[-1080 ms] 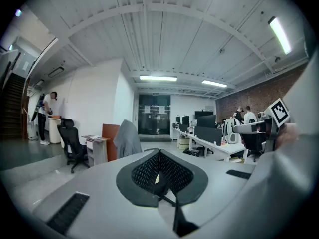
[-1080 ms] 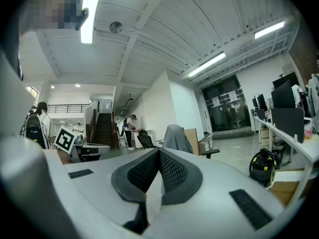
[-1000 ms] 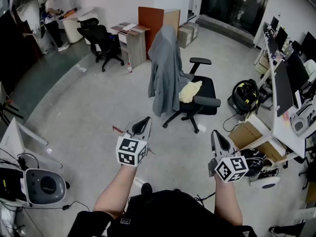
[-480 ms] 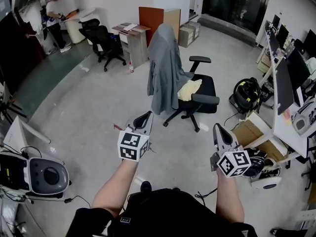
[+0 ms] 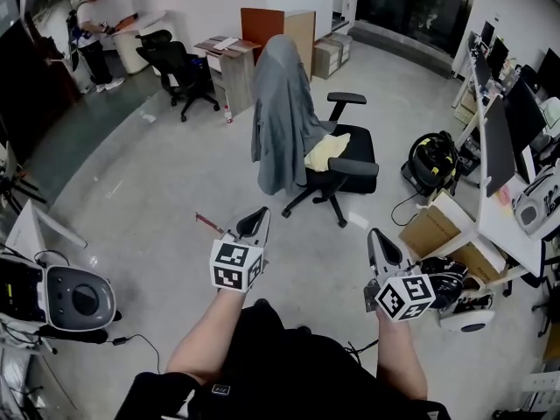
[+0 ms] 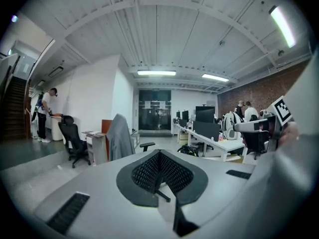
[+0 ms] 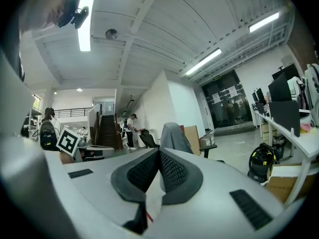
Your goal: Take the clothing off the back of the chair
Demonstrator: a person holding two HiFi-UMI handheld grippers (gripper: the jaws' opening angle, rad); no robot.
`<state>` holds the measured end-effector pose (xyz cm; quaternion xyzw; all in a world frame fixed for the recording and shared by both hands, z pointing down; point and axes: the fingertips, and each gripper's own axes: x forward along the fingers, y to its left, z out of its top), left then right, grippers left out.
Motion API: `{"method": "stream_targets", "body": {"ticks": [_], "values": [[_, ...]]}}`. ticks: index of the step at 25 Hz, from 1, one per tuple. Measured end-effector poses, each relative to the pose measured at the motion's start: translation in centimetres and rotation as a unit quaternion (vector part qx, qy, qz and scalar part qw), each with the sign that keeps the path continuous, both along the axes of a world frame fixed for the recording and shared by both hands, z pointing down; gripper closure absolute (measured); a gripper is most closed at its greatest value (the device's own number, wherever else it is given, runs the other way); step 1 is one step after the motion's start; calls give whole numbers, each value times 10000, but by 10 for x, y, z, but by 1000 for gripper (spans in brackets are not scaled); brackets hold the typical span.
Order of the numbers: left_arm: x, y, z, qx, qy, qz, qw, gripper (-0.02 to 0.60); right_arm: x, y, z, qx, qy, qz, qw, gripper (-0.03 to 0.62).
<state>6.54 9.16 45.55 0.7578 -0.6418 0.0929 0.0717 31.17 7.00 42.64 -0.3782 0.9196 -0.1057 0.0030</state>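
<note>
1. Fingers: closed on both the left gripper (image 5: pixel 255 221) and the right gripper (image 5: pixel 381 243). The jaws meet with nothing between them, as each gripper view confirms.
2. Grey garment (image 5: pixel 280 112): draped over the backrest of the black office chair (image 5: pixel 354 160). It covers the top and hangs below seat level, well apart from both grippers.
3. Only the head view shows a yellow cloth (image 5: pixel 325 150) lying on the seat.
4. Only the right gripper view shows a staircase (image 7: pixel 107 130) beyond the chair.

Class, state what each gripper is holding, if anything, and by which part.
Nothing is held. The left gripper and right gripper are both shut and empty; the grey jacket hangs over the chair back.
</note>
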Motion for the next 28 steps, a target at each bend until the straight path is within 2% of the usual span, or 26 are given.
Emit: {"method": "stream_targets", "body": {"ticks": [8,14,22,28], "values": [[2,-22,13,-80,46,91,9999,578,4,-20,21,-340,15,47,9994,579],[-28,-64,24,-219,125,101,9996,578,-21,-58,28,-509,124,47,9986,579],[-91,-149,45,-277,335,52,9990,578,-108,-148,32,-479,283,-333,9979,578],[-148,-198,52,-351,488,-16,9982,578,-184,-194,28,-490,377,-694,9957,576]]}}
